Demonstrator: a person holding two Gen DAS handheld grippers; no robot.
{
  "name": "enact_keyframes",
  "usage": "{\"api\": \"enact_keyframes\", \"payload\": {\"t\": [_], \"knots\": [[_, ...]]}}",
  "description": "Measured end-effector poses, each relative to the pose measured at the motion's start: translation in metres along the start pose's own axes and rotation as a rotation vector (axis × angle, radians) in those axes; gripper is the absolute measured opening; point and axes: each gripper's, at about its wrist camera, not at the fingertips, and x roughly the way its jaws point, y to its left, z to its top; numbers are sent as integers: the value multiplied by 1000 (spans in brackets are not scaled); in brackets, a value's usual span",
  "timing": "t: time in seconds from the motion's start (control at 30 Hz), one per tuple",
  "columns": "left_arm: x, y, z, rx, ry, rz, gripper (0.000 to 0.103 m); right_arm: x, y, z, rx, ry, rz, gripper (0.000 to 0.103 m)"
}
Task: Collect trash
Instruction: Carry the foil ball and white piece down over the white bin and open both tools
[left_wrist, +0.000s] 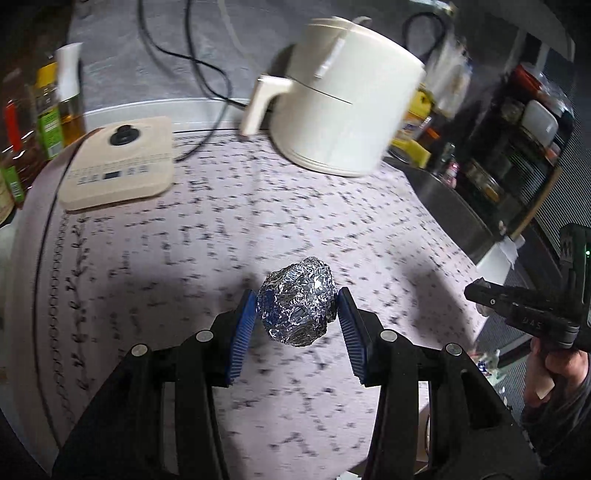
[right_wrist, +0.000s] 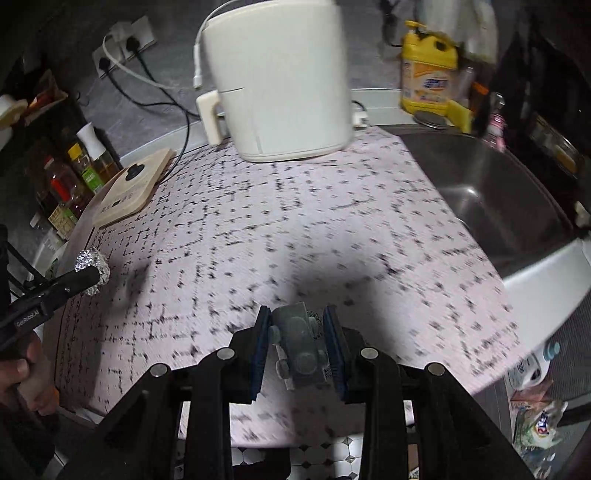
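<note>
My left gripper (left_wrist: 297, 308) is shut on a crumpled ball of aluminium foil (left_wrist: 297, 304) and holds it above the patterned pink counter mat (left_wrist: 207, 229). The foil ball also shows in the right wrist view (right_wrist: 92, 267) at the far left, behind the left gripper's black finger. My right gripper (right_wrist: 297, 338) is shut on a small grey plastic piece with round knobs (right_wrist: 299, 350), held above the mat's (right_wrist: 295, 229) front edge. The right gripper's black body shows at the right edge of the left wrist view (left_wrist: 532, 314).
A white air fryer (left_wrist: 340, 99) stands at the back of the mat, a beige control-panel lid (left_wrist: 118, 162) to its left. Oil and sauce bottles (left_wrist: 48, 110) line the left. A steel sink (right_wrist: 509, 199) lies right, a yellow detergent jug (right_wrist: 428, 81) behind it. Cables (left_wrist: 207, 74) run along the wall.
</note>
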Motion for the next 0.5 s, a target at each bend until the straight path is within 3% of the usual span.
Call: {"api": "enact_keyframes", "payload": {"t": [0.5], "knots": [[17,-159,-71,124,80,-120,45,-89,-149,-126,190,12,-78,30]]}}
